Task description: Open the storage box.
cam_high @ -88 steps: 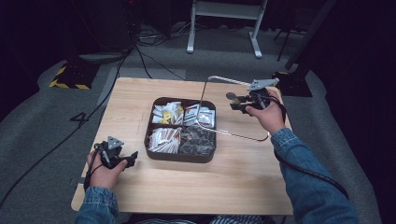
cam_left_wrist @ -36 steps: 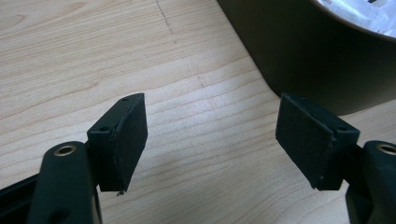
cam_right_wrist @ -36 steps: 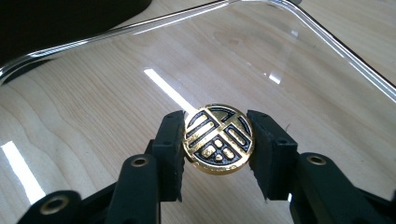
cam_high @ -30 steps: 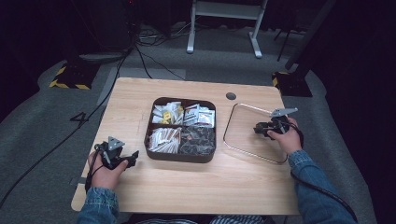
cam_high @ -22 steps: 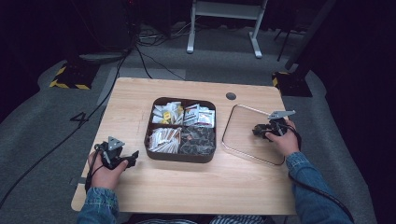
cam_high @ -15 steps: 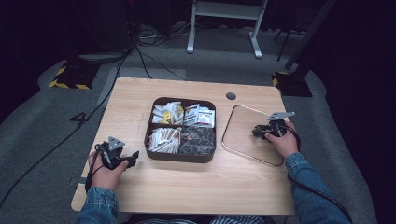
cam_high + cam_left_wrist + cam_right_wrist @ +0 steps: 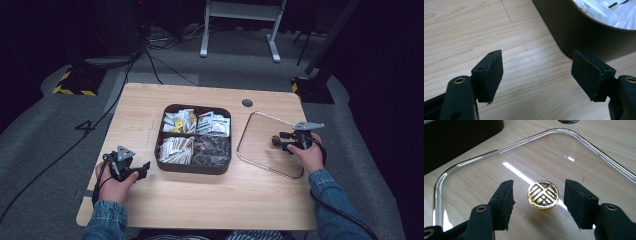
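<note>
In the high view the glass lid point(image 7: 270, 145) lies flat on the table point(image 7: 210, 200), seemingly under the right gripper point(image 7: 280, 143). In the right gripper view its jaws, just opening, stand clear of the gold knob point(image 7: 543, 195) between them; lift straight away. The left gripper point(image 7: 536, 75) rests released beside the brown tray point(image 7: 584, 35).

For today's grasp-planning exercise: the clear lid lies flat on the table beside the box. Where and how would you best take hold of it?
Grip the round gold knob in the middle of the clear lid, coming down from above with a jaw on each side. The lid lies flat, so its thin rim offers little hold, while the knob stands up. The right gripper, jaws just opened, already straddles it.
</note>
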Motion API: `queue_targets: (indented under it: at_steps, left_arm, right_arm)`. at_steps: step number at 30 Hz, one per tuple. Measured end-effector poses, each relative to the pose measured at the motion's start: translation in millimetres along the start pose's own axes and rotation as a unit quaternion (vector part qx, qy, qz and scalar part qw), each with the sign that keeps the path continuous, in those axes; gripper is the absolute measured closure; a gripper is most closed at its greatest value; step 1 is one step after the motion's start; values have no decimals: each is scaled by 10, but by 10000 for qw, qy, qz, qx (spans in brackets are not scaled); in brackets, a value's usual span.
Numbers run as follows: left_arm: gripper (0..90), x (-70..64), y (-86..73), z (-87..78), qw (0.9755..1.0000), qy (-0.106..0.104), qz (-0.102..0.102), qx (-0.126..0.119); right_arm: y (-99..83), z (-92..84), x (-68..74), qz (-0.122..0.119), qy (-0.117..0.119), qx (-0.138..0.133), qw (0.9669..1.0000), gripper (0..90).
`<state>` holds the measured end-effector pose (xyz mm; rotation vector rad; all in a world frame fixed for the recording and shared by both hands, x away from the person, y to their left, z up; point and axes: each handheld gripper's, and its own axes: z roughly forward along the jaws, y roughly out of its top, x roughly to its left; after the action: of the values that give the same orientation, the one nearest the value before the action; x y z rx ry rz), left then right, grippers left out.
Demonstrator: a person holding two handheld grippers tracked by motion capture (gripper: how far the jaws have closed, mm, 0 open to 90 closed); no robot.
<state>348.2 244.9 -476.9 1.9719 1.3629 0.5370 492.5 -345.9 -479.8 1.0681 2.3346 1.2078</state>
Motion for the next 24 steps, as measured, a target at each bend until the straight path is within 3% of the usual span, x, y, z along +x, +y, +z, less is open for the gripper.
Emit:
queue_targets:
  at_steps: [6,7,9,10,12,17,19,24]
  left_arm:
    - [263,-82,39,-72,9999,-117,11,35]
    - [263,-97,46,-78,9999,-141,31,45]
    - [263,-129,68,-86,9998,-173,71,61]
    - [259,-153,98,-91,9997,-197,100,74]
    - [258,-165,121,-94,9996,-216,120,112]
    - [228,-196,233,-110,9995,-319,24,8]
    - [229,-196,256,-110,9995,-319,84,4]
    - [266,-192,316,-105,9995,-308,99,-33]
  right_arm:
    - [-111,-218,233,85,71,-263,9996,447]
    - [-175,-268,360,65,208,-249,9995,478]
    - [-196,-280,397,-2,218,-203,9996,484]
    - [-243,-292,512,-80,305,-121,9994,495]
    - [-255,-294,551,-82,342,-106,9993,503]
    - [-323,-264,851,-176,696,24,9974,530]
    - [-332,-251,885,-202,732,46,9971,530]
    - [-356,-164,1073,-472,907,171,9946,532]
